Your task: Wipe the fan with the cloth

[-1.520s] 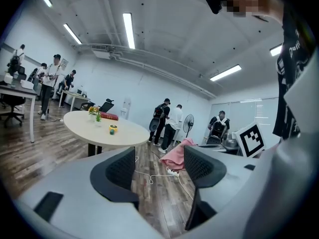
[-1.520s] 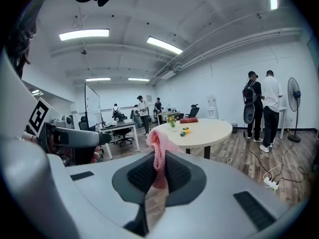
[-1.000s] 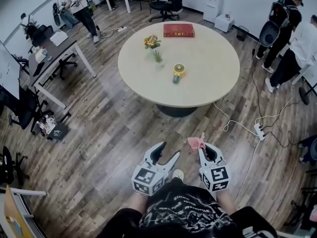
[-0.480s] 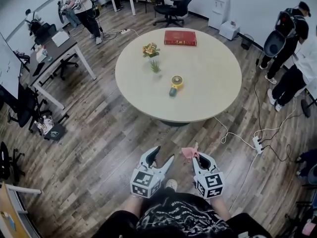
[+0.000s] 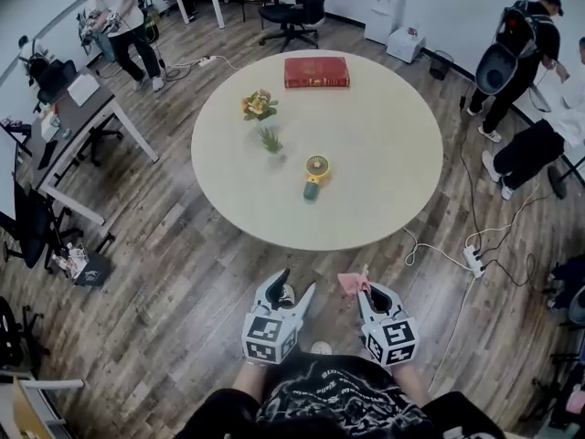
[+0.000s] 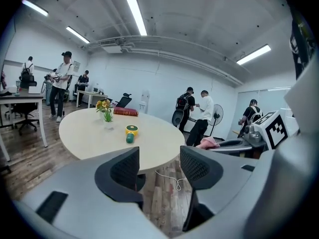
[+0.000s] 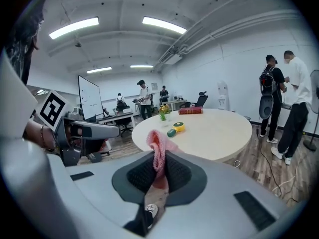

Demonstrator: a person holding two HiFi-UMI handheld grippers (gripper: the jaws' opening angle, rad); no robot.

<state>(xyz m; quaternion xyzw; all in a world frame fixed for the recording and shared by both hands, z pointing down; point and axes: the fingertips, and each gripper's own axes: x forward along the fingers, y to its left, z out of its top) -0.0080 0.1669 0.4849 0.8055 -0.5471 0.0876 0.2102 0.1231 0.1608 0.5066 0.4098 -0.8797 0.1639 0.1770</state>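
Observation:
A small yellow fan with a green handle (image 5: pixel 313 175) lies on the round beige table (image 5: pixel 384 181); it also shows in the left gripper view (image 6: pixel 130 133) and the right gripper view (image 7: pixel 176 129). My right gripper (image 5: pixel 365 288) is shut on a pink cloth (image 5: pixel 353 283), which sticks up between the pads (image 7: pixel 158 151). My left gripper (image 5: pixel 292 289) is open with nothing between its fingers (image 6: pixel 125 169). Both grippers hang over the wooden floor, short of the table's near edge.
On the table stand a red book (image 5: pixel 316 71), a flower vase (image 5: pixel 257 105) and a small green plant (image 5: pixel 270 141). A white power strip with cables (image 5: pixel 473 260) lies on the floor at the right. People stand at the right (image 5: pixel 521 39) and far left (image 5: pixel 114 12); desks and office chairs line the left.
Both grippers and the head have moved closer to the table, so the table now looks larger and nearer. The cloth stays in the right gripper.

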